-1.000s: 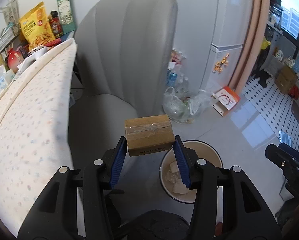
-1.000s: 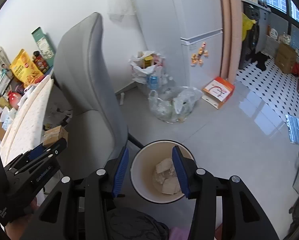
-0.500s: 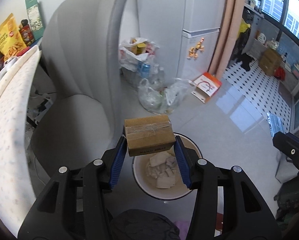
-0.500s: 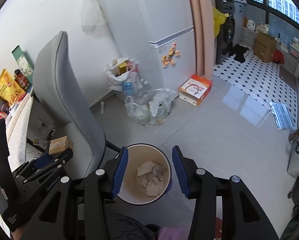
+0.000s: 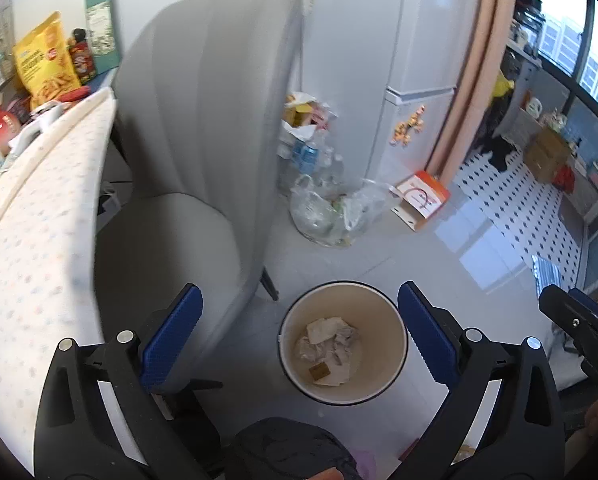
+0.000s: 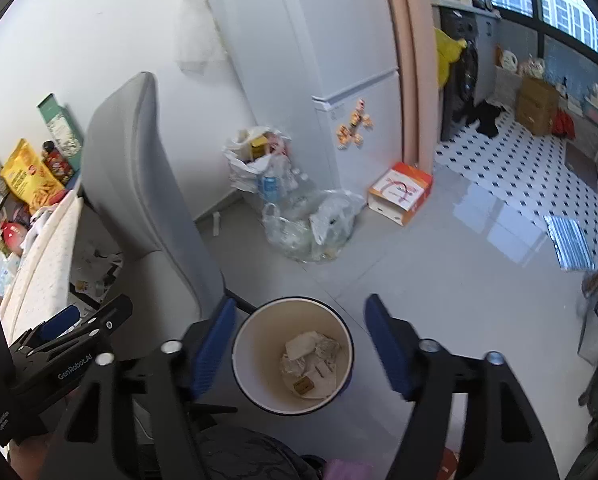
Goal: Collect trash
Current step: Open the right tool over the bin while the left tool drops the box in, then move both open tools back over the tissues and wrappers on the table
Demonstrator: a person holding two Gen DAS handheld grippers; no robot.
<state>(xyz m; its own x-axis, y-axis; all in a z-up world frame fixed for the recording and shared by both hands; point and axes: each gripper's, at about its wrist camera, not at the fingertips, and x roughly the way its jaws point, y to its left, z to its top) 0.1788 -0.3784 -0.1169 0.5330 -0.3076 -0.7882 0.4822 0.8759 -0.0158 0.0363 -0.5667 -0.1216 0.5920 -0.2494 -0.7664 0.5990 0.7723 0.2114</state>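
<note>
Our left gripper (image 5: 299,332) and right gripper (image 6: 299,344), jaws just opened and empty, hang above the bin (image 5: 395,332) where the cardboard box (image 5: 319,371) lies among crumpled paper (image 5: 327,340).

Grey chair (image 5: 203,128) — glossy tiled floor (image 5: 439,264)

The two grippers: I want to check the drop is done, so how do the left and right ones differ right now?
The left gripper stands wider open than the right gripper; both jaws have just been opening. In its own view the left gripper sits nearly centred over the bin, while in its view the right gripper has the bin lower left. Both are empty and have blue pads; the small brown box lies in the bin.
</note>
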